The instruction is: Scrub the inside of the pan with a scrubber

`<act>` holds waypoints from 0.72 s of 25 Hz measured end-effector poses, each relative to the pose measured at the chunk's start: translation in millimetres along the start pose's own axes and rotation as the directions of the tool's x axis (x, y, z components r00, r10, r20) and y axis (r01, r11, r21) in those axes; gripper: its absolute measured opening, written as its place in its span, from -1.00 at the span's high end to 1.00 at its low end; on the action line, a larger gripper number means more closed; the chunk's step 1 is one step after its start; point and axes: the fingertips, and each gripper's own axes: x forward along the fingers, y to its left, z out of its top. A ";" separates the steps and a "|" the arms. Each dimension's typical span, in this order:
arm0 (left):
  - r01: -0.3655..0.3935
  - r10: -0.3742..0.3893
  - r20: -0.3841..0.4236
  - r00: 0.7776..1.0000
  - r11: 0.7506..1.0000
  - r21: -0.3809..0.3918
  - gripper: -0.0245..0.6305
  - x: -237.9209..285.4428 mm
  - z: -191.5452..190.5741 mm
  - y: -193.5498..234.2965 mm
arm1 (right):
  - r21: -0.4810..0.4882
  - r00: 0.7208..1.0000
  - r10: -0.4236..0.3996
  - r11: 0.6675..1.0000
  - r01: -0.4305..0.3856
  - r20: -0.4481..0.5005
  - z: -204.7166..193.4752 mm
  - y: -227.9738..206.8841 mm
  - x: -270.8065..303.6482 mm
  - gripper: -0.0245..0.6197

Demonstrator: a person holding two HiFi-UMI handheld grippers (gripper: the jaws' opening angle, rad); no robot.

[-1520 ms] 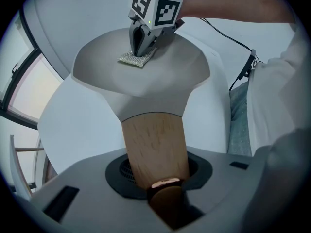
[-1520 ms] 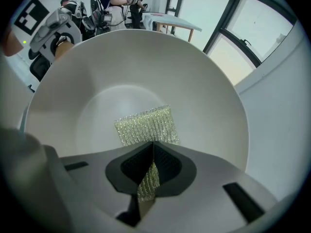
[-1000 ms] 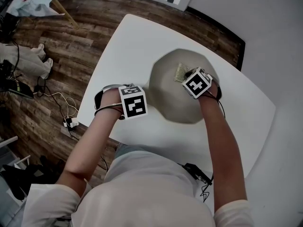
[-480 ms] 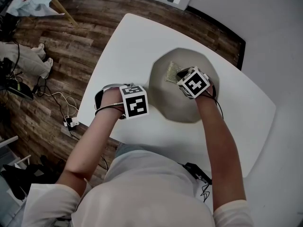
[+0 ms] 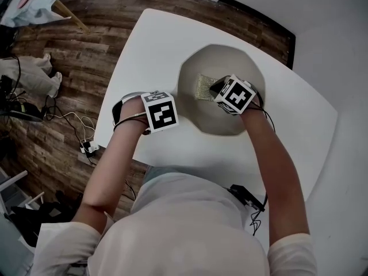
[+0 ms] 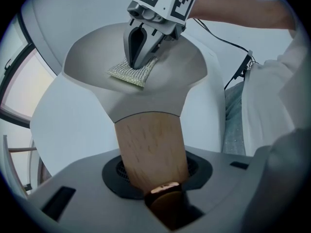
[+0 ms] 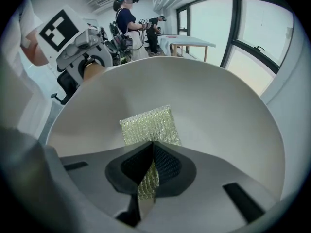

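White table [image 5: 150,45] bears the pan [image 5: 221,122]; right tool [image 7: 151,152] pinches the scrubber [image 7: 148,124] inside, left tool [image 6: 156,176] clamps its wooden handle [image 6: 149,137].

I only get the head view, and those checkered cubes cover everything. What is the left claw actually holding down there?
Observer: The left gripper view shows the left claw clamped on the wooden handle of the pan.
Visitor: And the right one?
Observer: The right claw pinches one edge of the scrubber, a glittery mesh pad.
Visitor: Is the pad on the pan?
Observer: Yes; from the left gripper view it lies flat on the pan's inner floor.
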 end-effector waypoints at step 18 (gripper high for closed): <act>0.023 -0.022 0.021 1.000 1.000 -0.014 0.51 0.2 2.4 -5.7 | -0.036 0.989 -0.047 0.998 0.043 -0.143 -16.0 -11.1 -5.9 0.85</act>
